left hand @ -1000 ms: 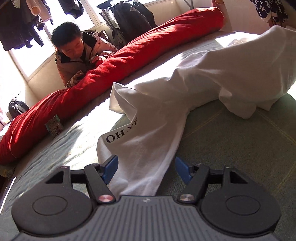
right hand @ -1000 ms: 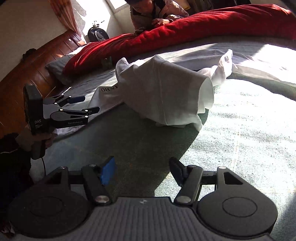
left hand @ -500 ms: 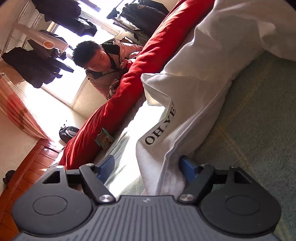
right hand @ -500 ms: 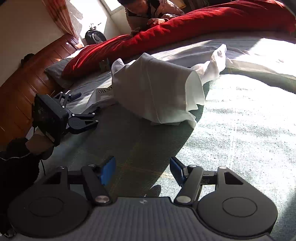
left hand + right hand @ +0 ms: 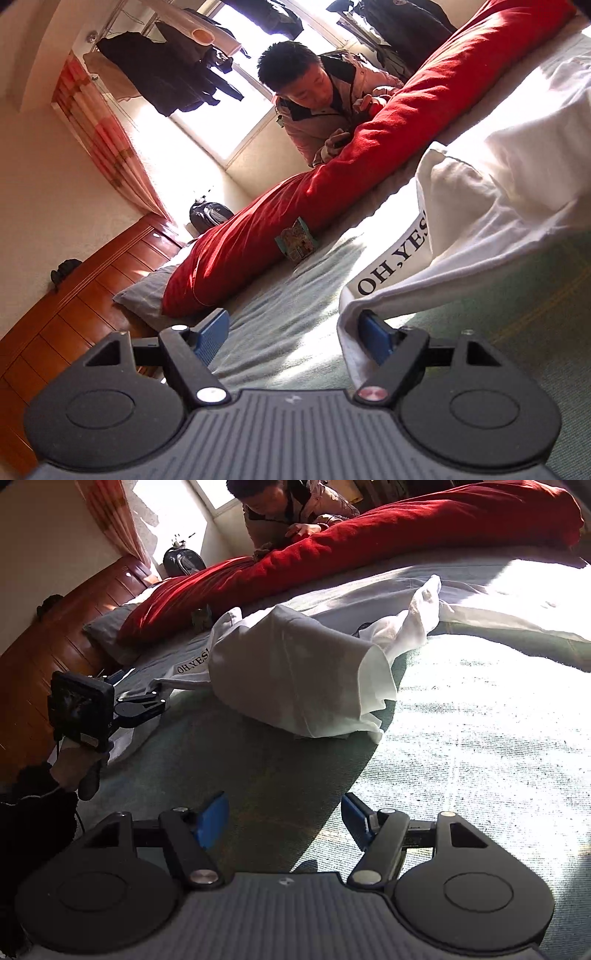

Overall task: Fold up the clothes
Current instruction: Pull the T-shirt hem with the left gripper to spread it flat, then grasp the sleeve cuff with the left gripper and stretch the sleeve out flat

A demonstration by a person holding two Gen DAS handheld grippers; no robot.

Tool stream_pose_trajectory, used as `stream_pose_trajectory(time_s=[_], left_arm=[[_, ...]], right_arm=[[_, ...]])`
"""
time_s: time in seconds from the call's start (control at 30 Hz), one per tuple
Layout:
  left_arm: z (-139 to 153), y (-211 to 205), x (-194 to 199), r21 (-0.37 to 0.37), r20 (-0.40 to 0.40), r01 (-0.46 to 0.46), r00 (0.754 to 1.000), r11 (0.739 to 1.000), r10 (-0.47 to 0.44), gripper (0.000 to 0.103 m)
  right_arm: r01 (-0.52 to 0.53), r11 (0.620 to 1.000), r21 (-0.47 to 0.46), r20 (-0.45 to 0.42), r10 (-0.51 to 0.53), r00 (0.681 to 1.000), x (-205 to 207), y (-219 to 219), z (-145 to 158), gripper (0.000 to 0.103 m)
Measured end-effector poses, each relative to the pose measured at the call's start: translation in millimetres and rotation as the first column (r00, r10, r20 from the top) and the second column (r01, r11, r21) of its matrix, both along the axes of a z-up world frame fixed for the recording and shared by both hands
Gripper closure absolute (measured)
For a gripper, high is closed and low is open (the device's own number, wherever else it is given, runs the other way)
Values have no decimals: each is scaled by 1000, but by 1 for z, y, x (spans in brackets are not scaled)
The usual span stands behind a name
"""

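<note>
- We are in a home bedroom: a bed [image 5: 480, 757] lies under both tongs, with a long red quilt [image 5: 369, 162] rolled along its far side.
- Beyond it, dark clothes [image 5: 166, 77] hang by a sunlit window [image 5: 221, 125]; a wooden headboard [image 5: 74, 317] stands far left.

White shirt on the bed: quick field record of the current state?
garment: white shirt, crumpled, unfolded, print "OH,YES"
surface: green bed cover
left gripper: open, shirt hem edge at its right finger; contact unclear
right gripper: open, holds nothing, short of the shirt
background: red duvet, person behind it
</note>
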State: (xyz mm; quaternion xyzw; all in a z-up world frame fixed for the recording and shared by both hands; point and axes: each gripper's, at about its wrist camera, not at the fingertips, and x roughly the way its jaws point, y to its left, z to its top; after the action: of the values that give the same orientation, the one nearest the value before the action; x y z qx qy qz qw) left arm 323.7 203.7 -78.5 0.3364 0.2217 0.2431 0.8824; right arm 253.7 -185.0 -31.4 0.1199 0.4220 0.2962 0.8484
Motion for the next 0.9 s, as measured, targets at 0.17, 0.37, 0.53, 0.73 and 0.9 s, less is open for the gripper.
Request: stream_pose_trajectory(time_s=[0.17, 0.37, 0.53, 0.73, 0.9], left_arm=[[18, 54, 8, -65, 31, -128, 991, 990, 131, 24], [12, 91, 13, -162, -44, -204, 979, 965, 199, 24], [0, 101, 2, -187, -94, -211, 976, 959, 196, 24], [23, 104, -21, -330, -122, -122, 989, 936, 86, 25], [41, 104, -71, -483, -103, -26, 994, 875, -27, 25]], right_arm=[[-11, 1000, -10, 5, 11, 1000, 3, 6, 3, 31], [-9, 1000, -16, 6, 9, 1000, 3, 9, 2, 31], [-5, 1000, -22, 1, 5, 1000, 3, 11, 1, 30], [-11, 1000, -29, 13, 11, 1000, 0, 13, 5, 28], [-25, 999, -24, 18, 25, 1000, -6, 16, 8, 28]])
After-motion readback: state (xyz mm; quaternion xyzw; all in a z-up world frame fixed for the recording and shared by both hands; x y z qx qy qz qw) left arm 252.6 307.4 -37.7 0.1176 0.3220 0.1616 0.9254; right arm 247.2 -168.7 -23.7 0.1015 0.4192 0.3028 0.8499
